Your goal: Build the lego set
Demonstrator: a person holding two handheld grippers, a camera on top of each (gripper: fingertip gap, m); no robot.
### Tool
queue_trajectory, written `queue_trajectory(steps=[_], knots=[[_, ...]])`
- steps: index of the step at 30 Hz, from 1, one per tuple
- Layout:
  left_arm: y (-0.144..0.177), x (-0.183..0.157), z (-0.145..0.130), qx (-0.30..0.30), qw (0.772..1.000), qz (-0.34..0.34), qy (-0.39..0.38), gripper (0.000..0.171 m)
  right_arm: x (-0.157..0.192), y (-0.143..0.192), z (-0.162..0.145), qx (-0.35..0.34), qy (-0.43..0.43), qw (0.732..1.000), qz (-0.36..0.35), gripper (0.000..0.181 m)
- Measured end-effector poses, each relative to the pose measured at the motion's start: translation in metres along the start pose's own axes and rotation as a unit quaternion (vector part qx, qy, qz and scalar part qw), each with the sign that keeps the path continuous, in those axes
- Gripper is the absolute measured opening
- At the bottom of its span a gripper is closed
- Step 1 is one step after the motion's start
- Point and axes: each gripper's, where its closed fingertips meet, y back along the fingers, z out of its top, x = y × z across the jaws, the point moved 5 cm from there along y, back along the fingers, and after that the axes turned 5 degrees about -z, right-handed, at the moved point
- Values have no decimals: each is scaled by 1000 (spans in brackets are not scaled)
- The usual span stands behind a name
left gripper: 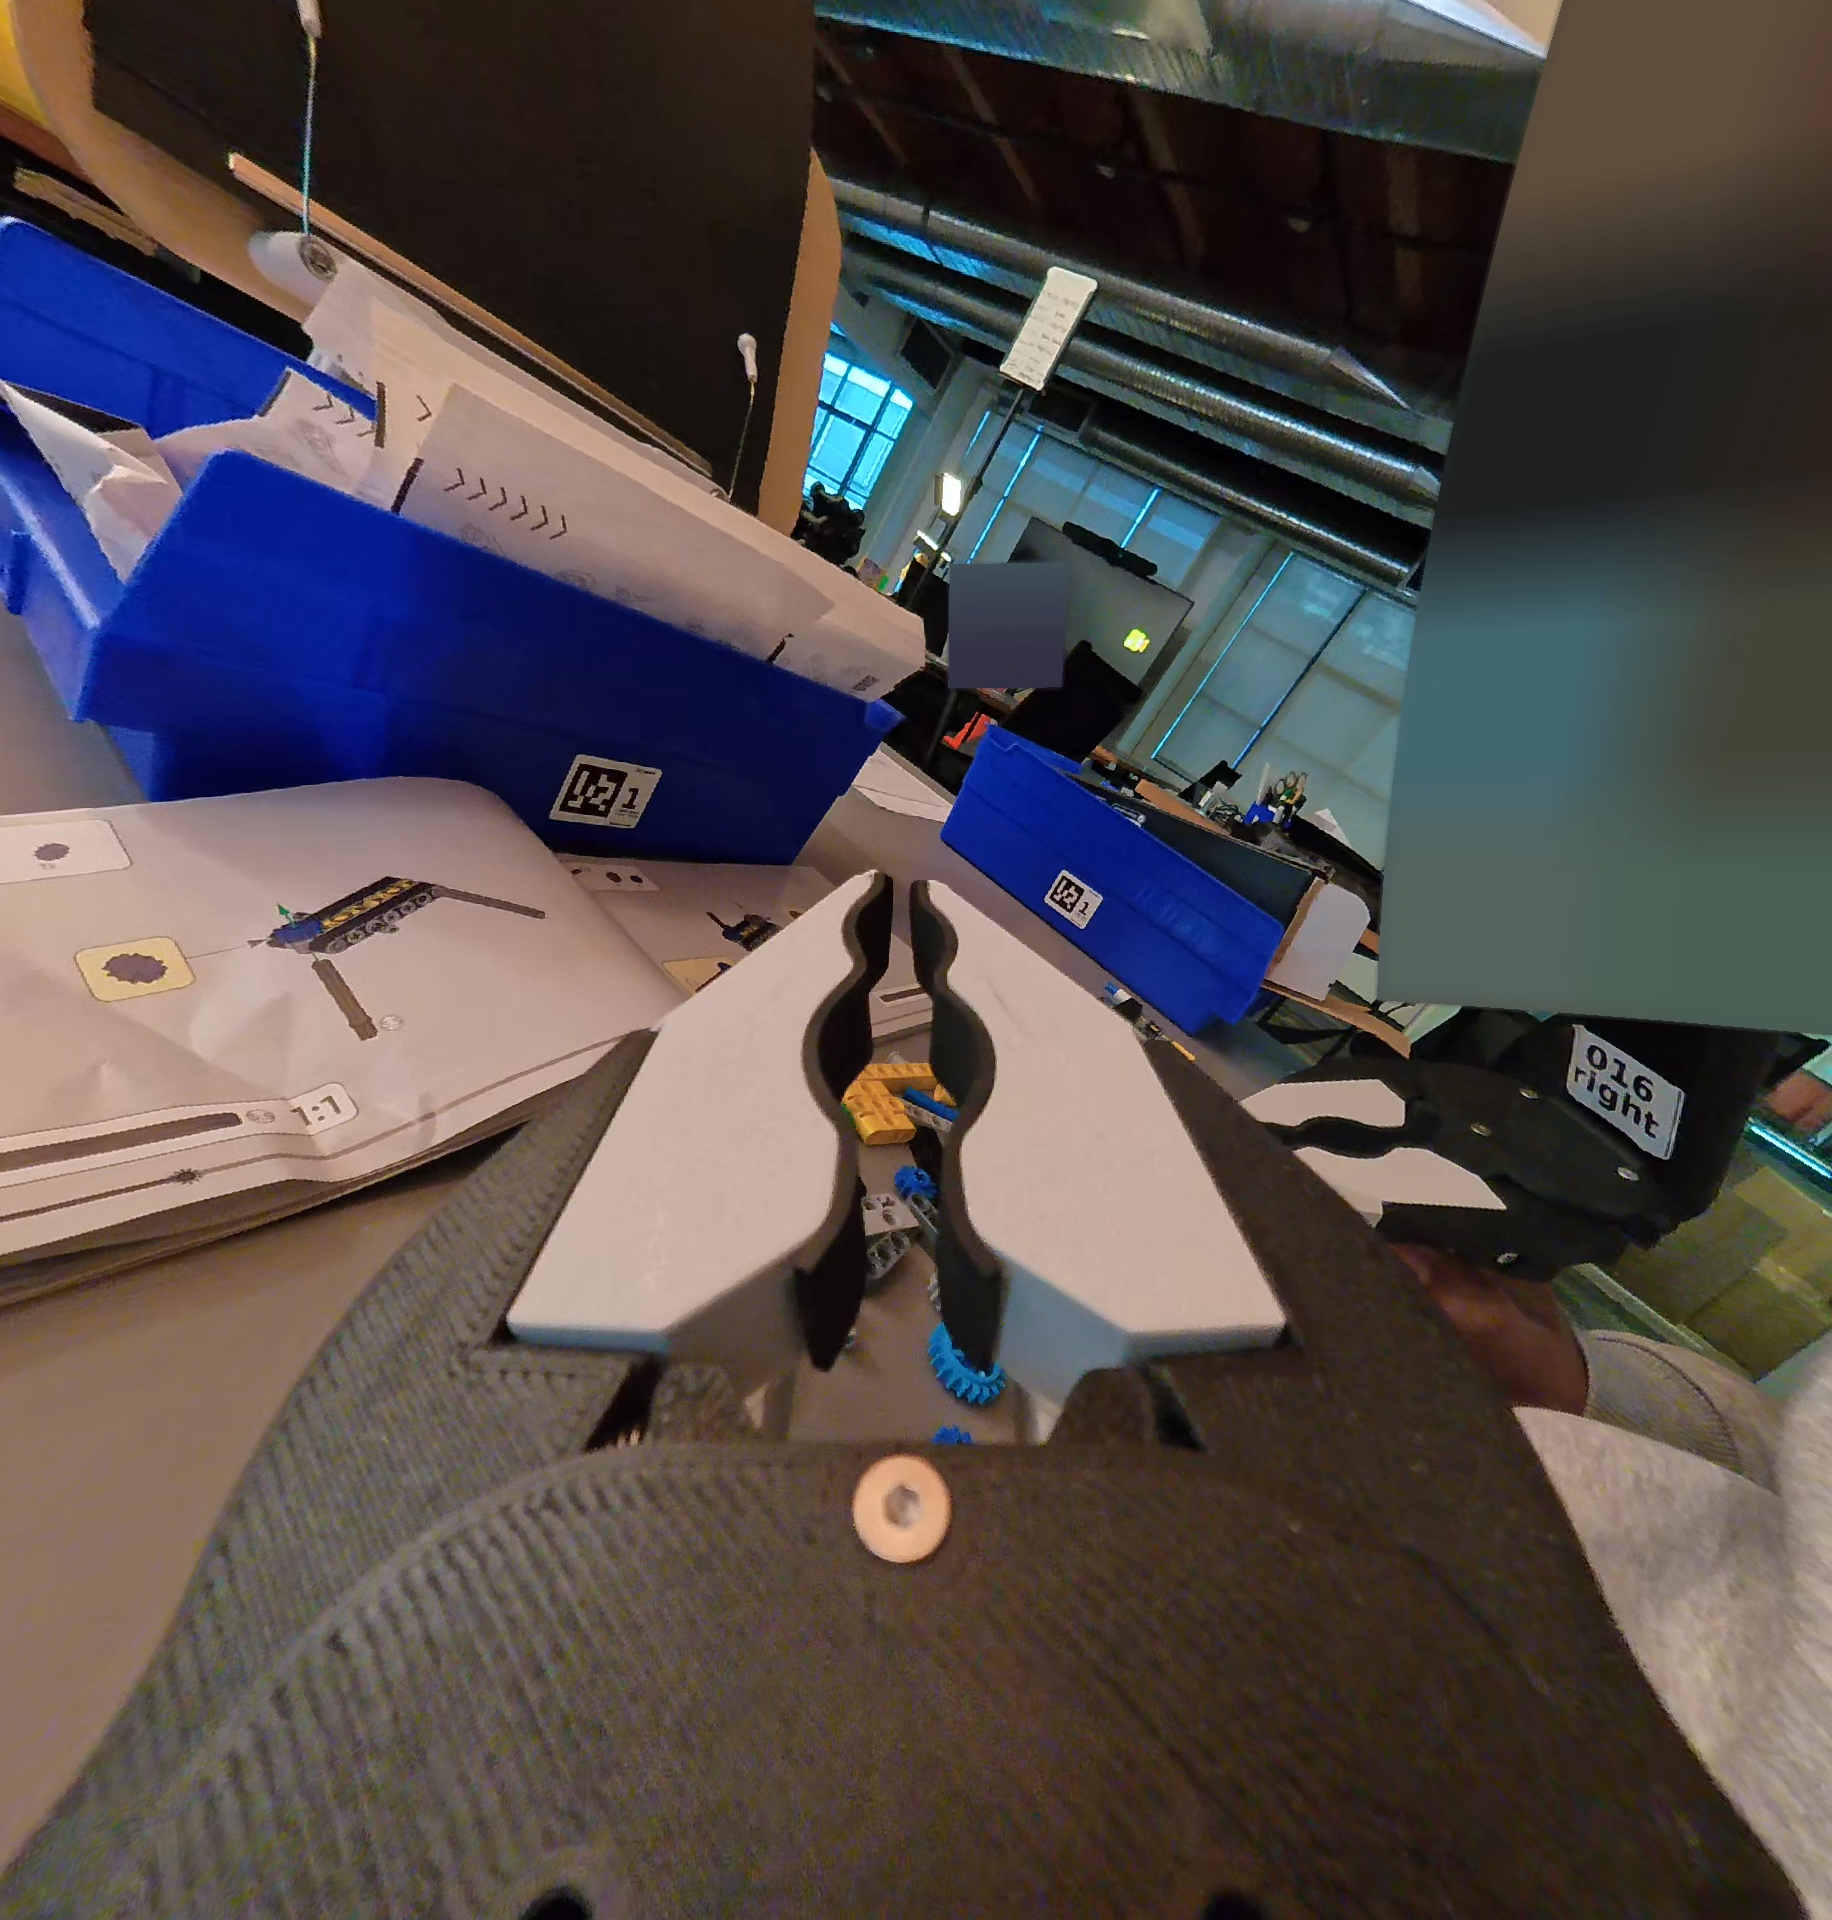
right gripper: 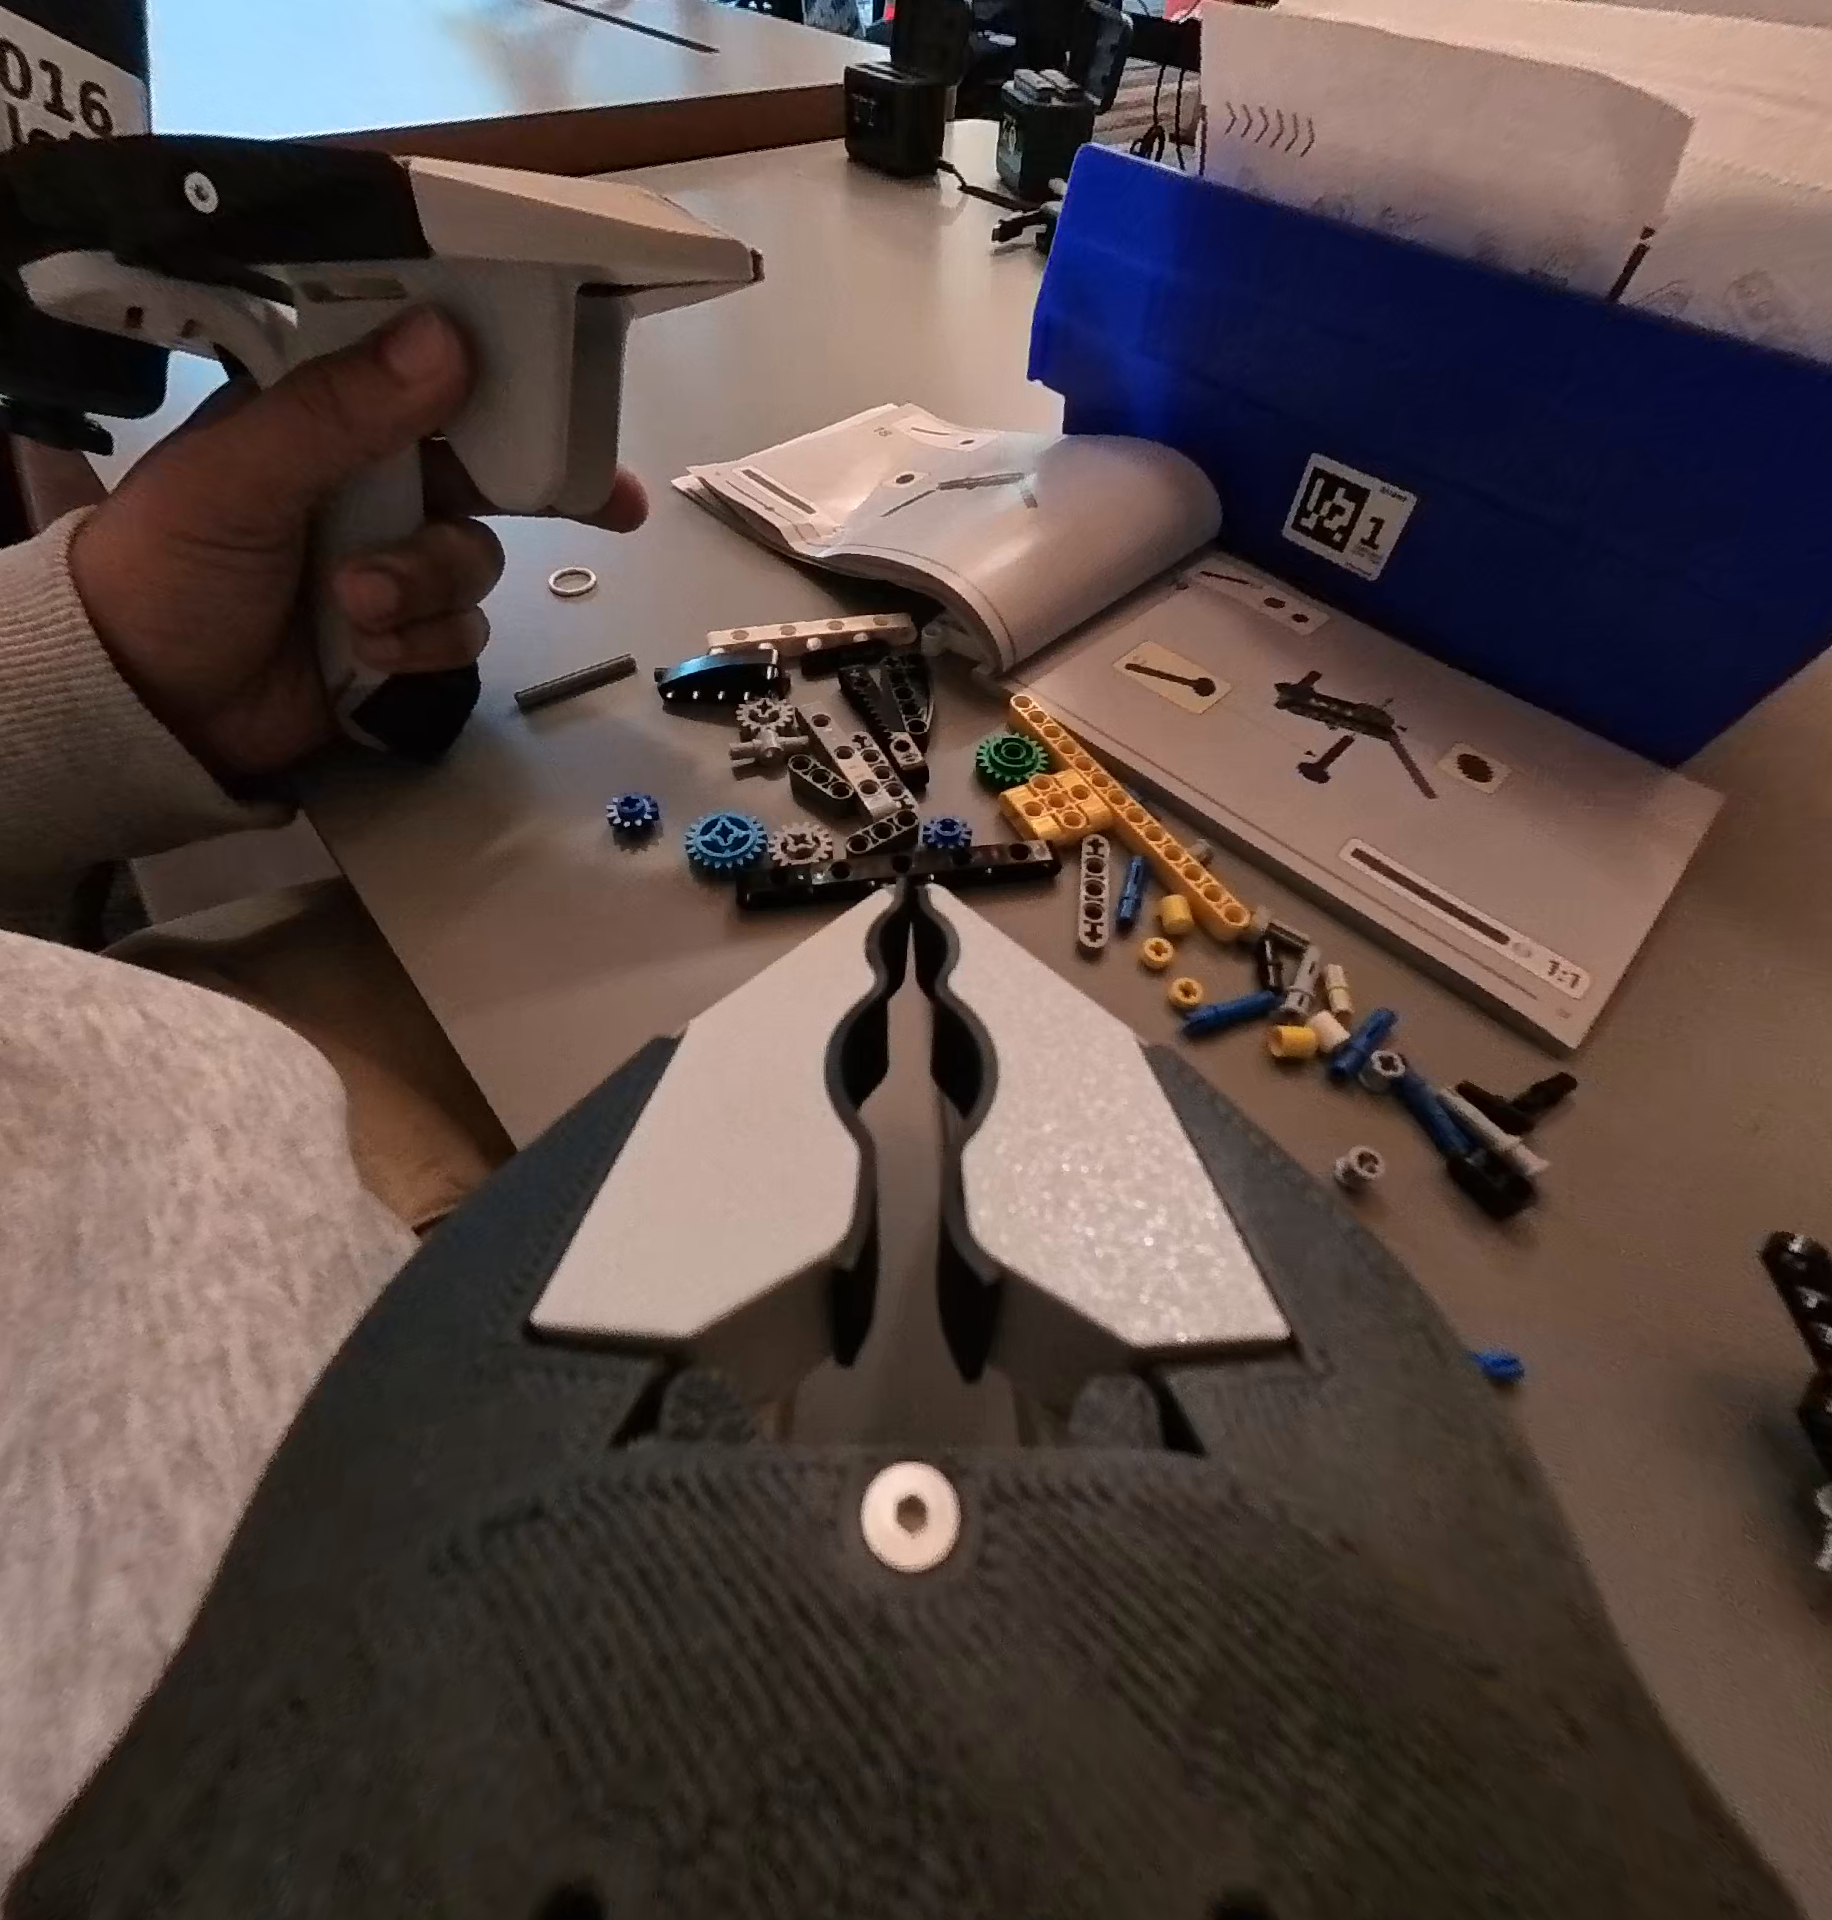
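Both the left gripper (left gripper: 896,894) and right gripper (right gripper: 910,902) are kept nearly closed, empty, above scattered lego pieces (right gripper: 891,790).

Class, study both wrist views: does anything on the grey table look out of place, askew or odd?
The open instruction booklet lies humped, its pages folded back under themselves beside the blue plastic bin. A small blue peg sits alone, apart from the loose parts.

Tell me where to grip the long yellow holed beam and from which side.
Grip the long yellow holed beam across its narrow width near its bare far end, coming from above: it lies flat on the grey table, and small pins crowd its near end.
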Motion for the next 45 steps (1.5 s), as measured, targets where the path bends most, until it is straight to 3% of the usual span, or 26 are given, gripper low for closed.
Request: queue_trajectory(steps=[12, 17, 21, 24, 30, 45], knots=[[1, 1, 1, -3, 1000, 0, 4, 2, -10, 4, 4, -24, -40, 999, -3, 0], [2, 1, 1, -7, 1000, 1, 4, 3, -31, 21, 12, -99, -120, 987, -27, 0], [3, -1, 2, -7, 1000, -23, 12, 0, -39, 21, 11, -98, -163, 982, -11, 2], [12, 2, 12, -11, 998, -47, 40, 0, -38, 21, 11, -97, -161, 982, -9, 3], [34, 20, 32, -49, 997, -12, 63, 3, -33, 17, 10, -83, -138, 987, -9, 3], [33, 23, 26, -40, 998, 11, 51, 11, -30, 15, 10, -80, -122, 989, -12, 3]])
